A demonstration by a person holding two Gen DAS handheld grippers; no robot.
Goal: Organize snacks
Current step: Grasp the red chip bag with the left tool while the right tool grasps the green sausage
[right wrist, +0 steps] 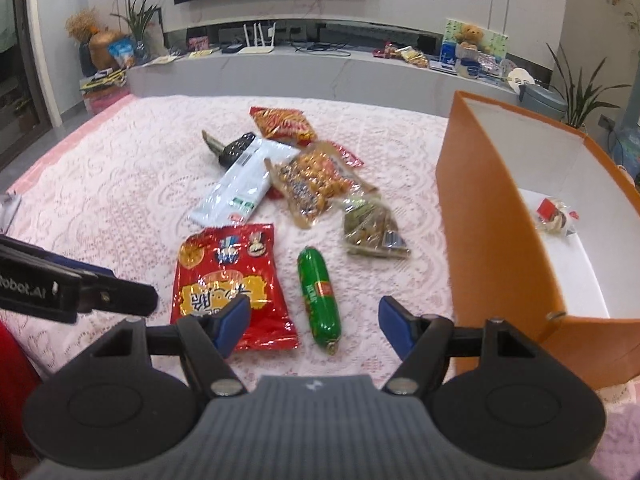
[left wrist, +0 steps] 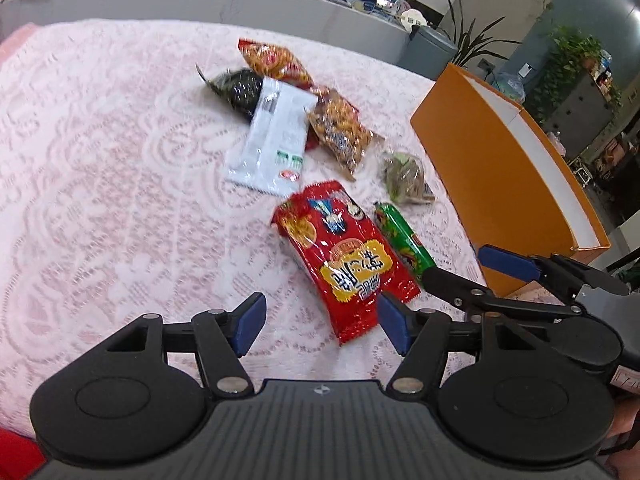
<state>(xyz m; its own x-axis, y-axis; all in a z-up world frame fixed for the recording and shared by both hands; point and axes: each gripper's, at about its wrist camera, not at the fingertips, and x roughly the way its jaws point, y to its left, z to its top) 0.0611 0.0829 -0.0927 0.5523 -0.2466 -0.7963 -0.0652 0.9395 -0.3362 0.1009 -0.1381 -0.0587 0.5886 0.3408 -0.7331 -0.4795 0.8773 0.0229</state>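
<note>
We hover both tongs, left (left wrist: 320,324) and right (right wrist: 314,326), open and empty over the red packet (left wrist: 344,256) and green sausage (right wrist: 319,294); next, grasp, then orange box (right wrist: 496,240).

A red snack bag (right wrist: 232,284) with yellow lettering lay by a green sausage (right wrist: 319,294) on pink-white lace cloth (right wrist: 120,184) (floral pattern); the box (right wrist: 492,240) was orange, white inside.

Seven snack packets (right wrist: 230,288) on the cloth (one more boxed), one orange box (right wrist: 492,240).
</note>
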